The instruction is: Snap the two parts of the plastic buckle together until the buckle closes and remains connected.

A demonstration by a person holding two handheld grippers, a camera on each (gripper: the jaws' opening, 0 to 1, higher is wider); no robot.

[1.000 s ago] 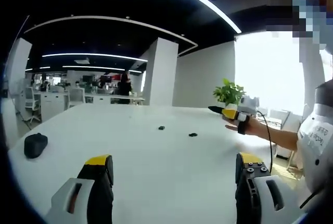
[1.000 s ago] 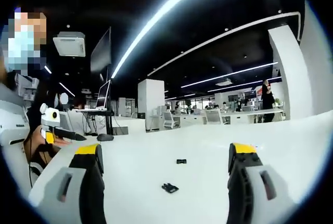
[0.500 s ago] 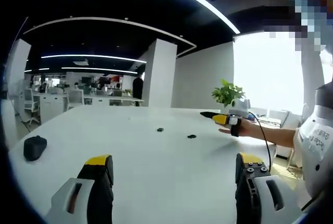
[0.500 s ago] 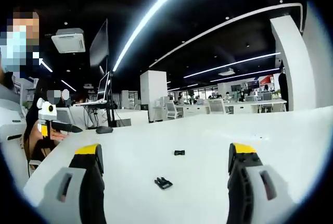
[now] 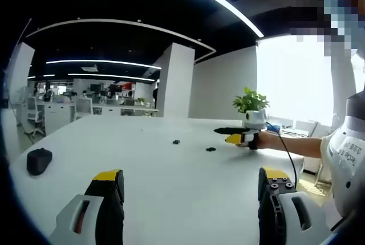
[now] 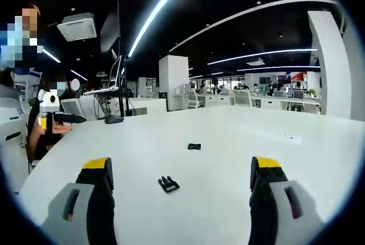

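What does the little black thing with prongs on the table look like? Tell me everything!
The pronged buckle piece is a small, black part that looks like plastic. It lies flat on the white table, with short prongs sticking out of one end. Nothing touches it but the table. The other buckle piece lies farther off, apart from it, so the buckle isn't snapped together yet. In the right gripper view it sits ahead, between that gripper's two open jaws. It is too small for finer detail.

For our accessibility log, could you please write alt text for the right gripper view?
Two black buckle parts, the nearer and the farther, lie apart on a white table, ahead of the open right gripper.
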